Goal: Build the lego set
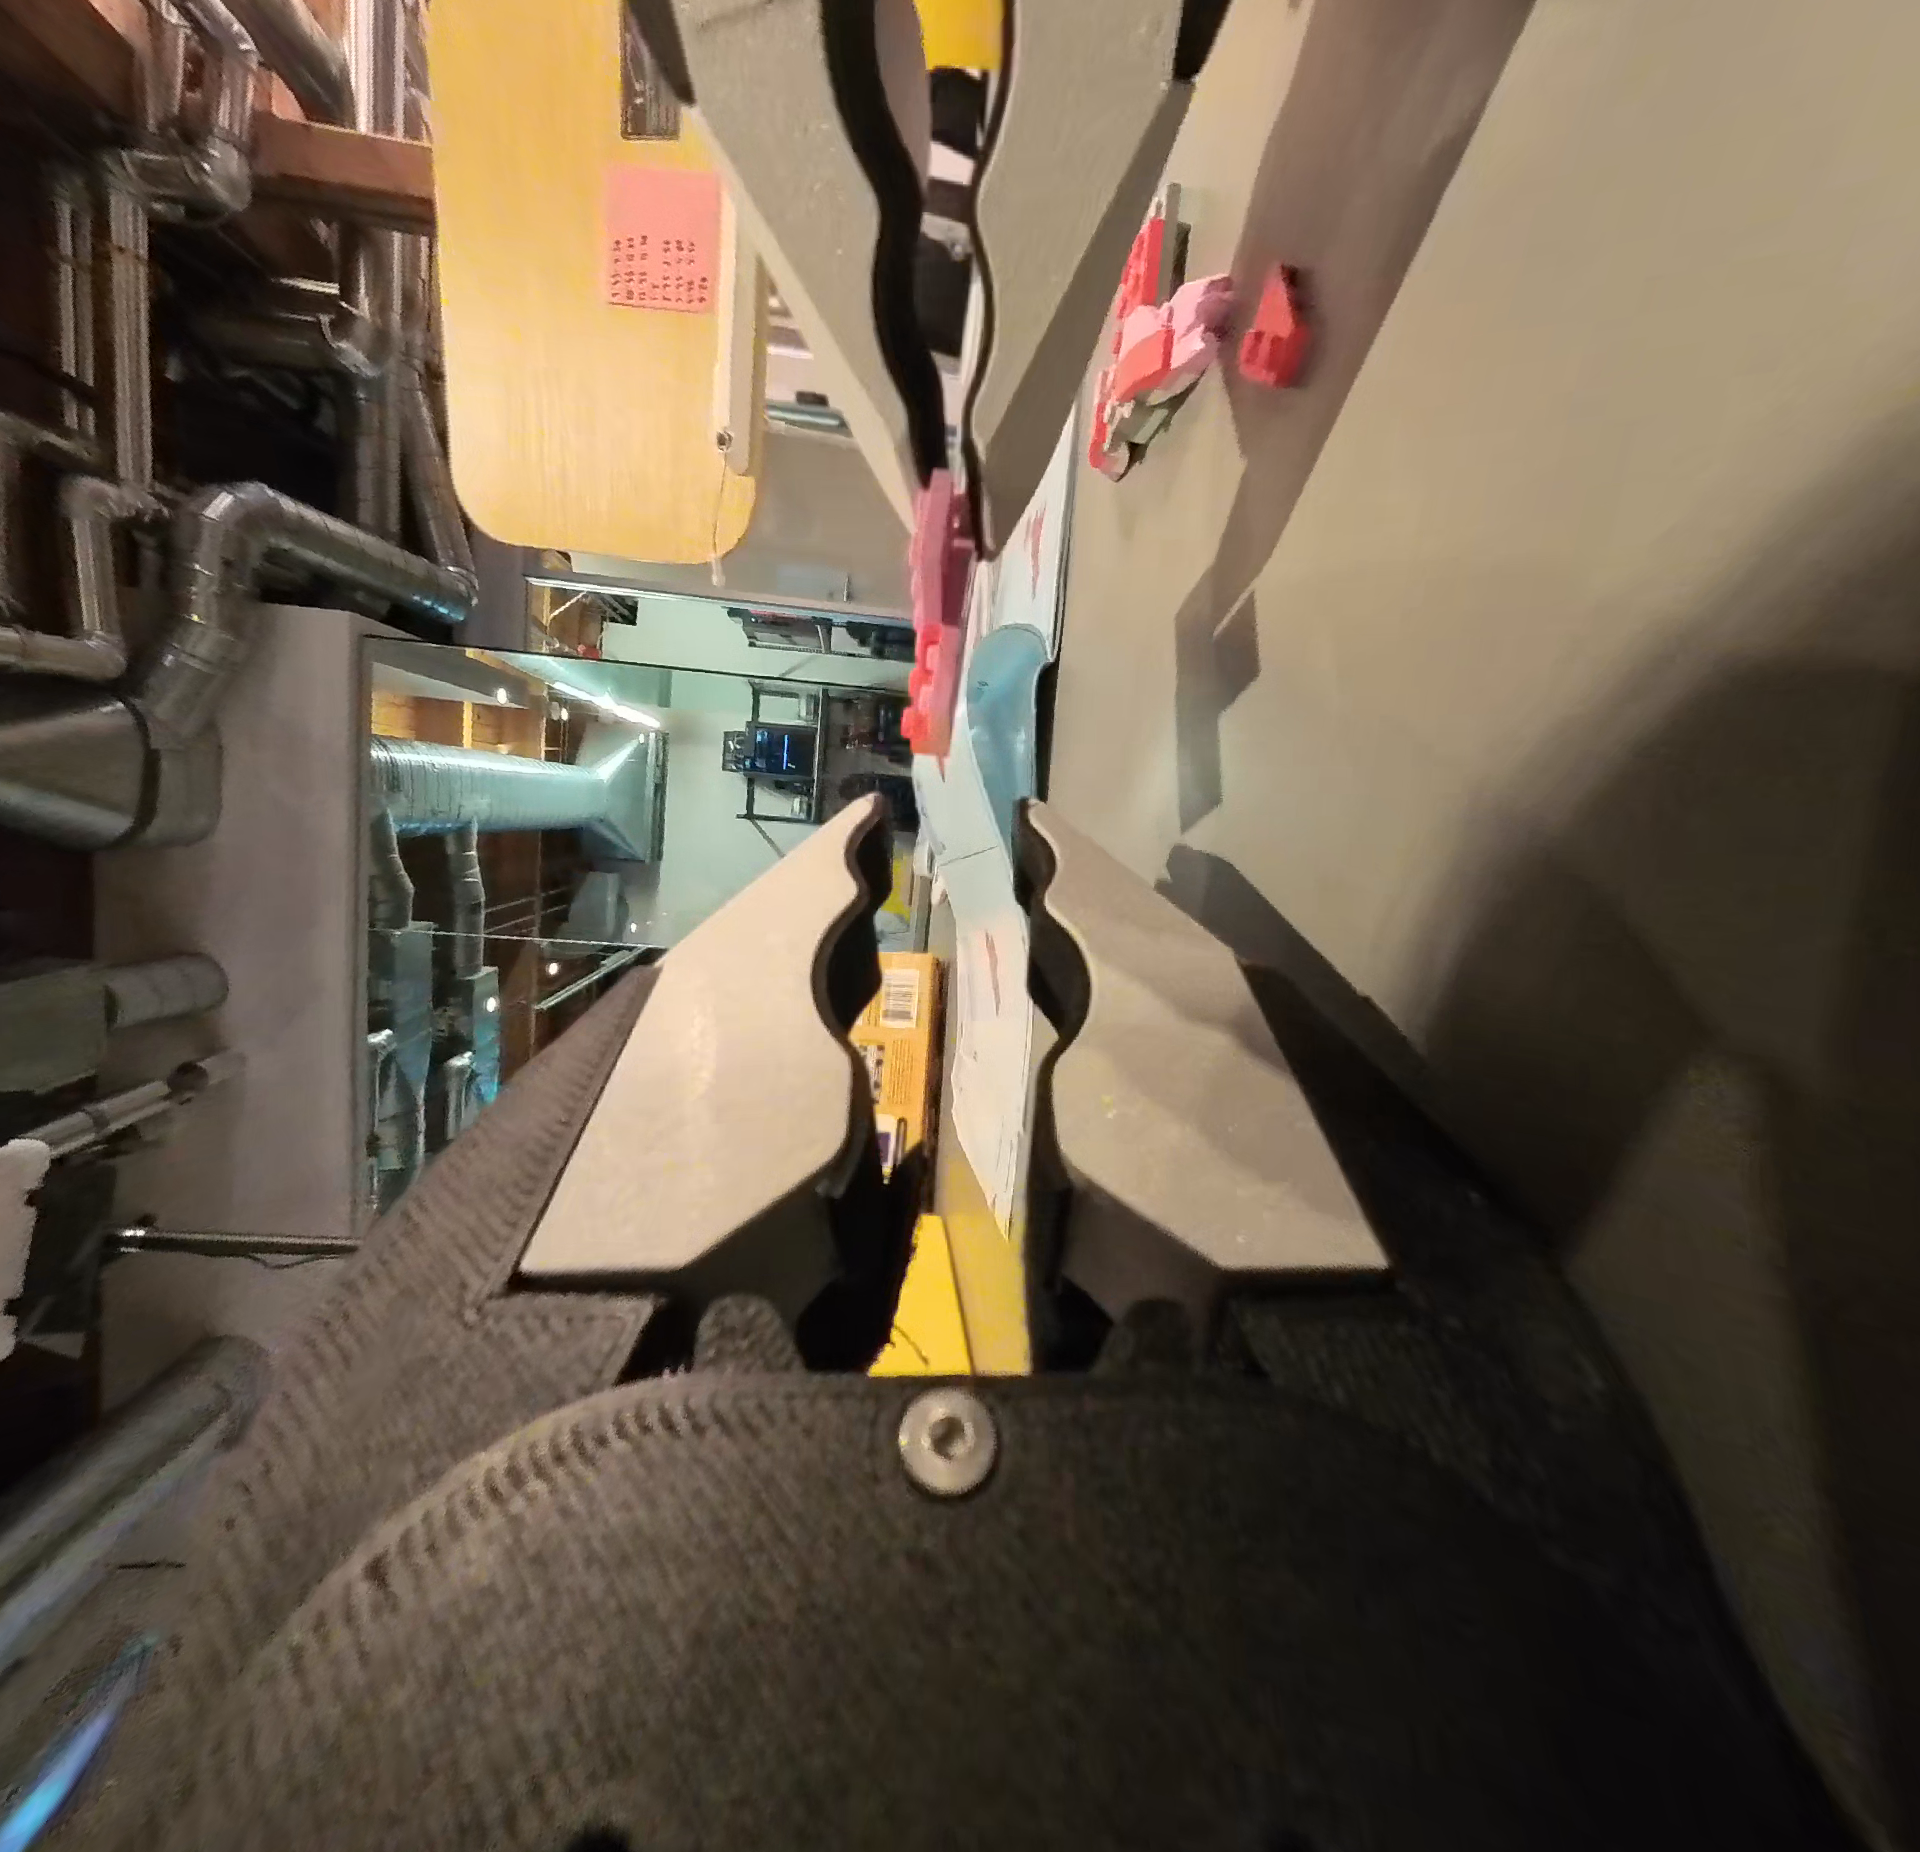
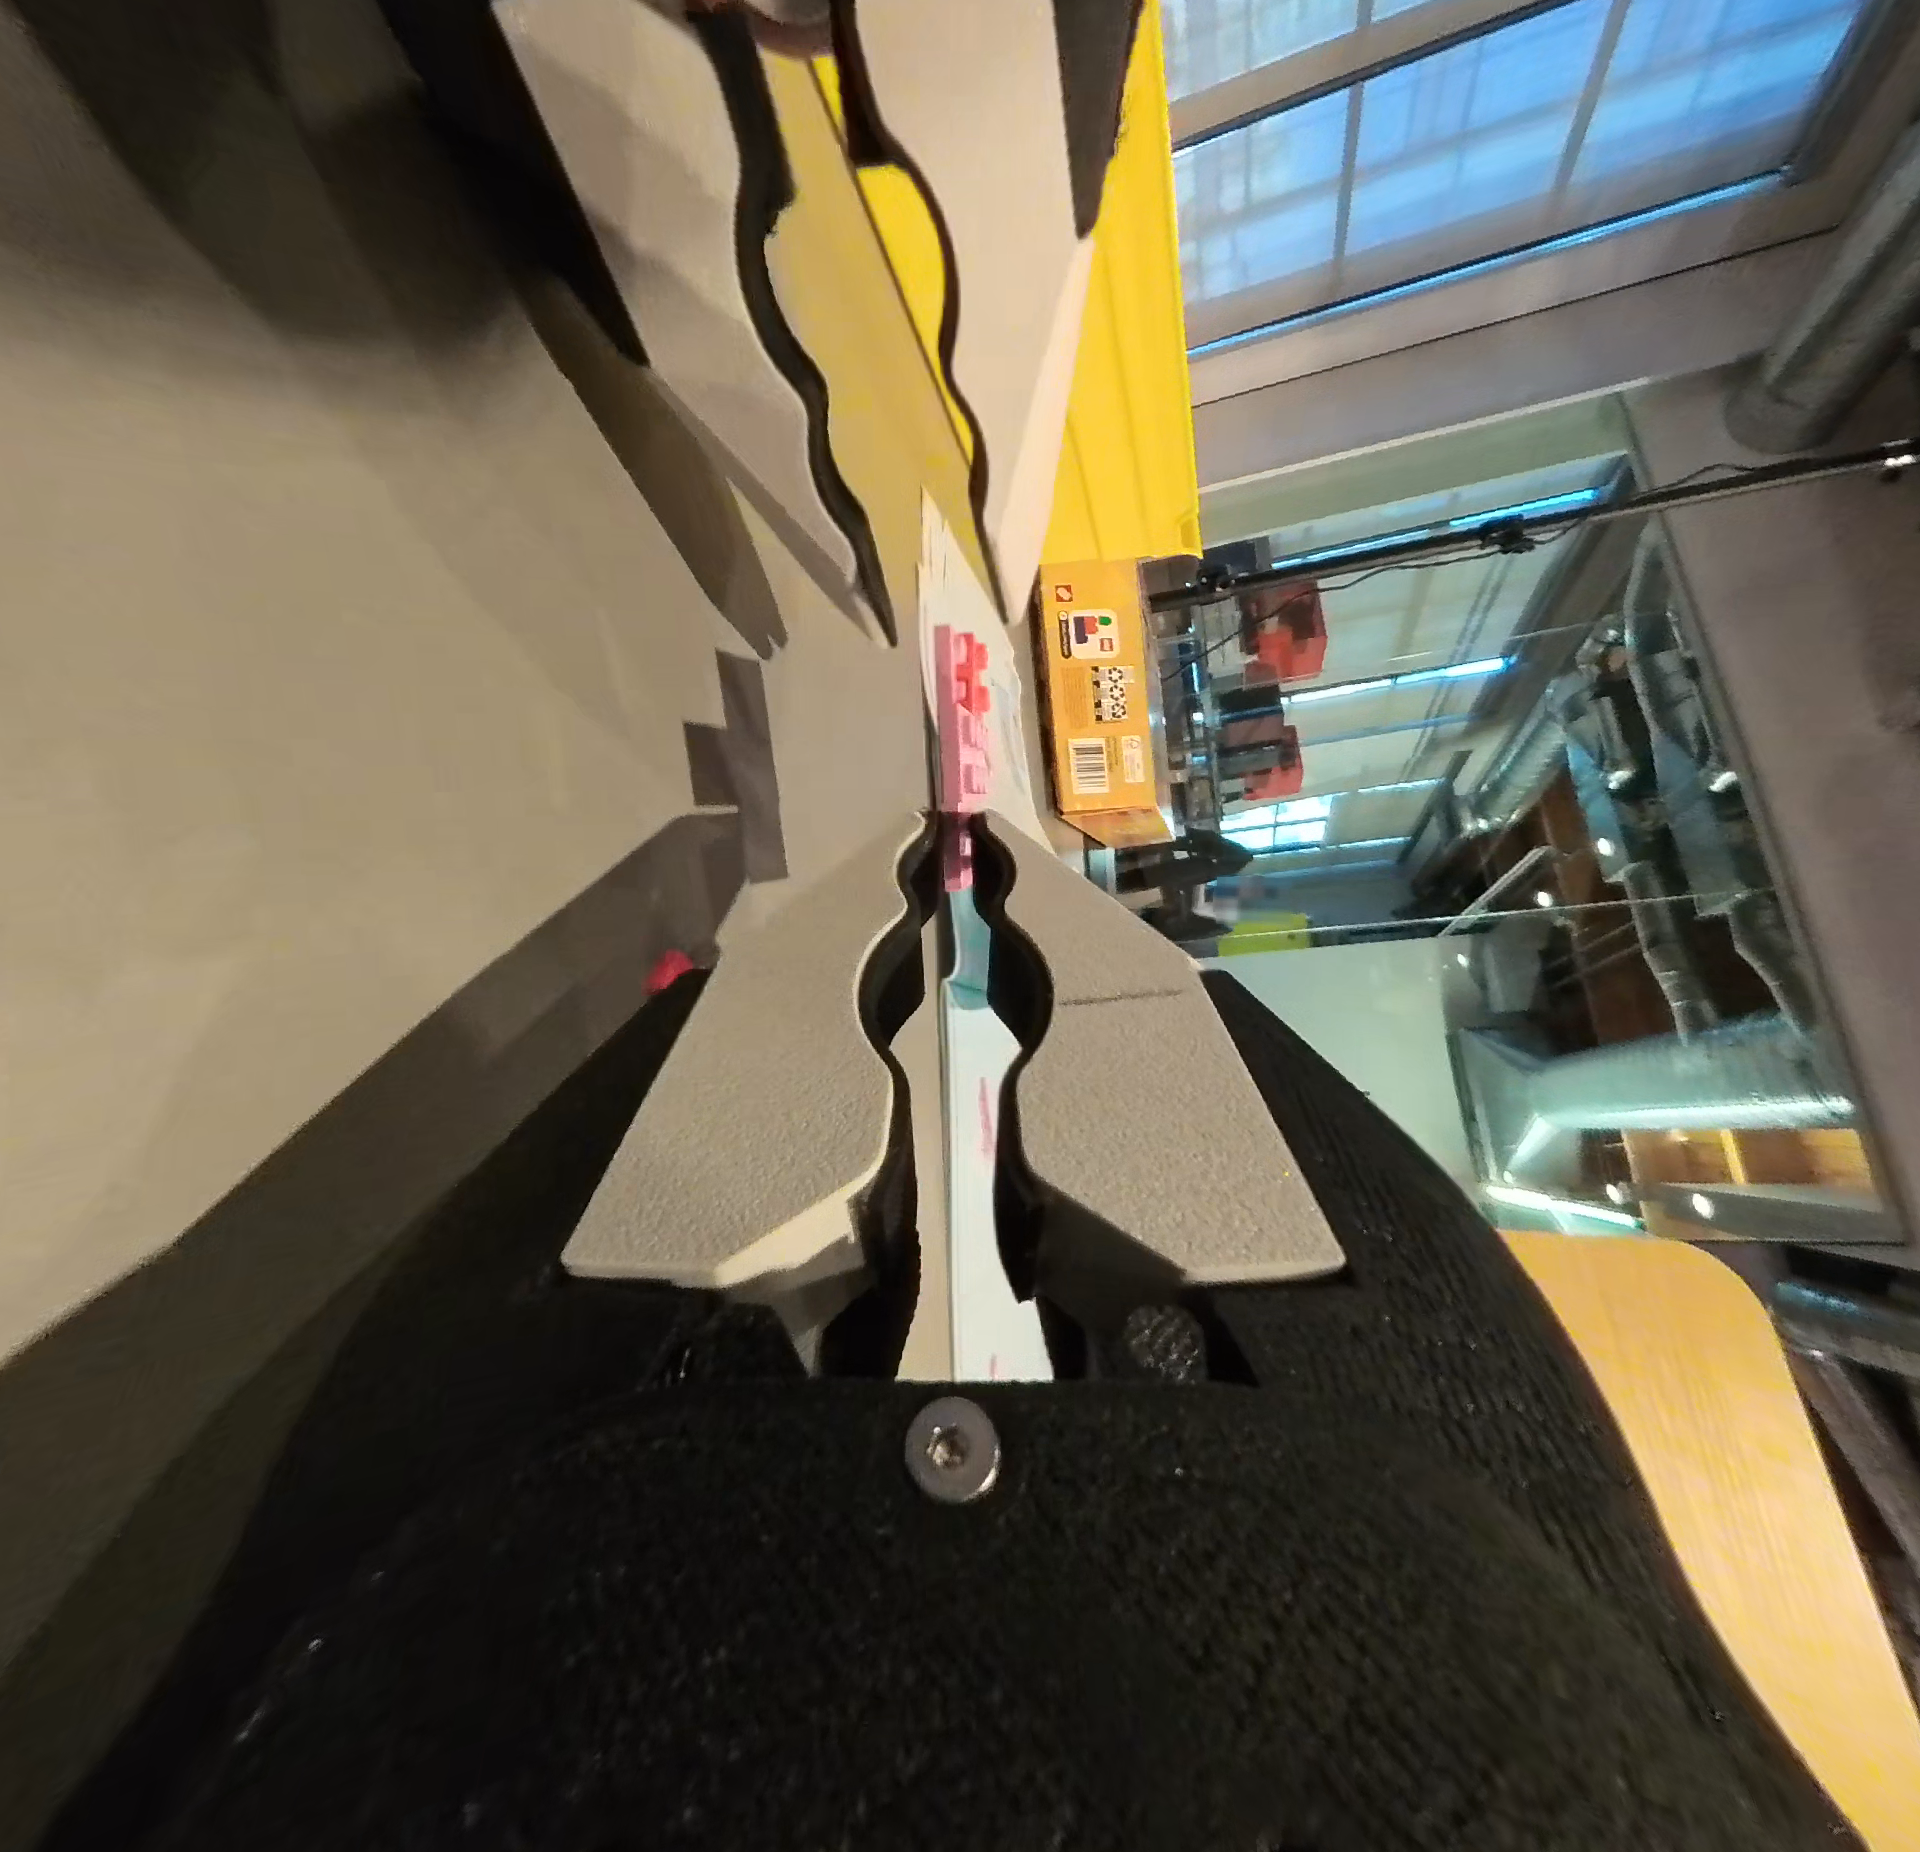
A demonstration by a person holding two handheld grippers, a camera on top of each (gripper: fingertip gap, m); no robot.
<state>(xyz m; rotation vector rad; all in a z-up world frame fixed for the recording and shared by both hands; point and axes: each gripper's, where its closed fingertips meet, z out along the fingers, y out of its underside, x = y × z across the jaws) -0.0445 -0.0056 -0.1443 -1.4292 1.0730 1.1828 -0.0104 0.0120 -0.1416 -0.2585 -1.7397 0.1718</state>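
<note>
My right gripper (image 2: 954,823) is shut on one end of a pink and red lego assembly (image 2: 961,732), a flat pink plate with red bricks on it, held above the grey table (image 2: 312,659). In the left wrist view the right gripper (image 1: 951,498) comes in from the top, holding the assembly (image 1: 933,639). My left gripper (image 1: 954,807) is open and empty, its fingertips just short of the assembly's free end. It shows in the right wrist view (image 2: 940,623) facing my right gripper. Both grippers are turned on their sides.
Loose red and pink bricks (image 1: 1153,358) and a red piece (image 1: 1278,332) lie on the table. A white and light blue instruction booklet (image 1: 997,763) lies under the grippers. An orange box (image 2: 1101,701) stands behind it. A small red brick (image 2: 670,971) lies beside my right gripper. The gap from one gripper's tips to the other's is roughly 5 cm.
</note>
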